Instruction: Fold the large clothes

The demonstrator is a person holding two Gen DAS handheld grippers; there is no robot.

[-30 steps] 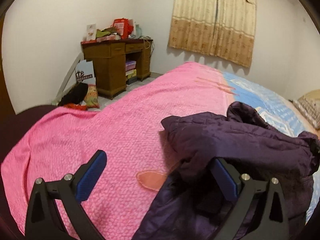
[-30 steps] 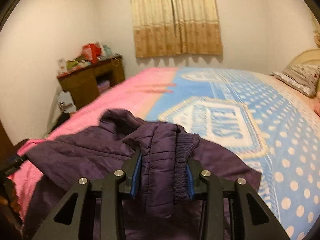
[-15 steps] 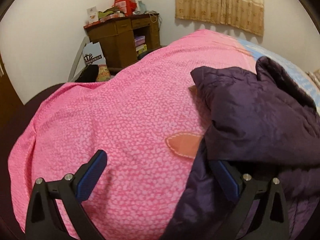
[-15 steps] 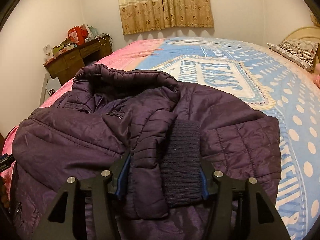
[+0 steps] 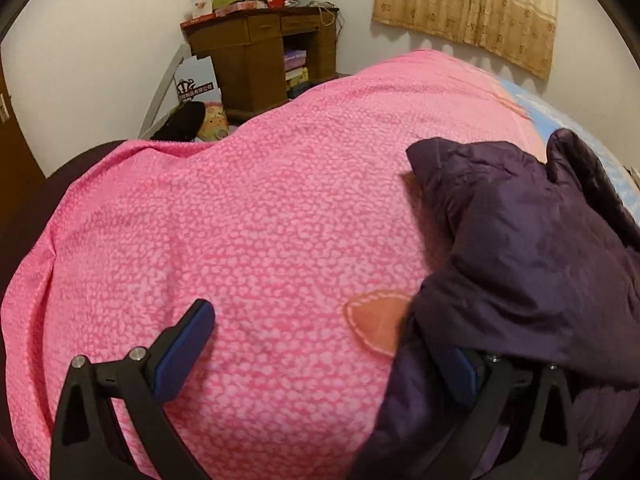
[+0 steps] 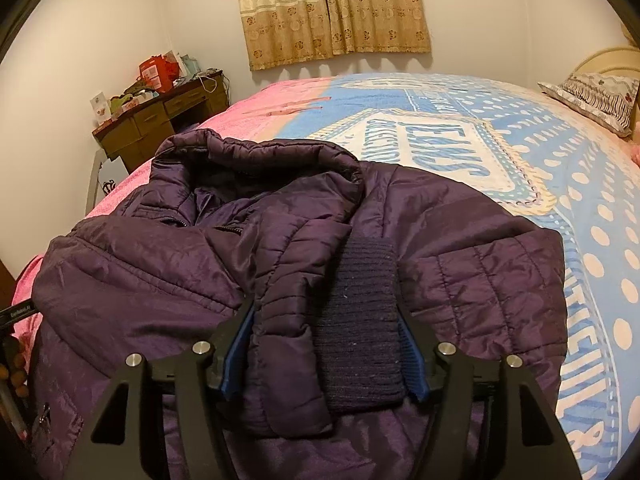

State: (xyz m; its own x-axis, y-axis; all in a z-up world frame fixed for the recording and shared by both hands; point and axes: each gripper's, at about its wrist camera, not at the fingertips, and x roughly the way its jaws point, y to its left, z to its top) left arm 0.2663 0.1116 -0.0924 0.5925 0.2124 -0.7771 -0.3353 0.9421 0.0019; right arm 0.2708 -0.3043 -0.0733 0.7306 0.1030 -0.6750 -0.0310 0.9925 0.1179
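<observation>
Purple jacket (image 6: 460, 264) on pink blanket (image 5: 248, 216); right fingers (image 6: 240, 344) just loosening around sleeve (image 6: 320, 332), left fingers (image 5: 188, 340) wide.

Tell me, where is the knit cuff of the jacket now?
In the right wrist view, the knit cuff lies low in the middle on the jacket, between the right gripper's pads, which have just been opening.

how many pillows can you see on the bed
1. A patterned pillow lies at the head of the bed, at the right edge of the right wrist view, far from the purple jacket. More may lie outside the frame.
</observation>
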